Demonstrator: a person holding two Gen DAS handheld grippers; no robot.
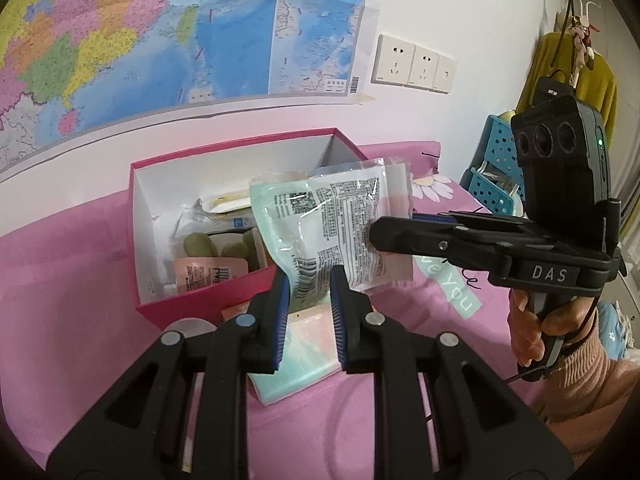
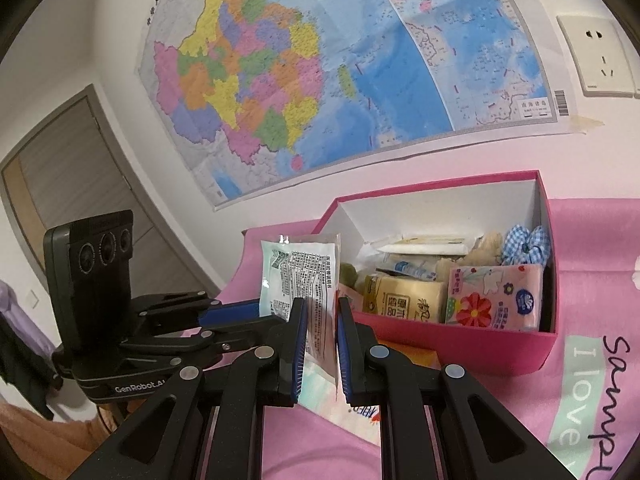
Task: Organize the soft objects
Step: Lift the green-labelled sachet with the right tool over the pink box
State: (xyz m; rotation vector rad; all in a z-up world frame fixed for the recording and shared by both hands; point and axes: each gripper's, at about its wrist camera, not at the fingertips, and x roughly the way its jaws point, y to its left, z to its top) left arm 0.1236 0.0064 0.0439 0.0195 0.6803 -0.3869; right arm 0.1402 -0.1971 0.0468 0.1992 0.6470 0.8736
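A clear plastic packet (image 1: pixel 328 232) printed with black text and a barcode is held upright in front of a pink box (image 1: pixel 208 304). My left gripper (image 1: pixel 310 292) has its pads on either side of the packet's lower edge. My right gripper (image 1: pixel 384 236) comes in from the right and pinches the packet's right side. In the right wrist view the packet (image 2: pixel 300 280) stands between my right gripper's fingers (image 2: pixel 322 320), with the left gripper (image 2: pixel 240 312) on its left. The box (image 2: pixel 460 340) holds tissue packs, a blue gingham scrunchie (image 2: pixel 524 244) and other soft items.
The box sits on a pink bedsheet (image 1: pixel 80 300) against a white wall with a large map (image 1: pixel 180 28) and sockets (image 1: pixel 412 64). A pastel flat pack (image 1: pixel 300 356) lies under my left gripper. Blue baskets (image 1: pixel 492 172) and a yellow garment stand at right.
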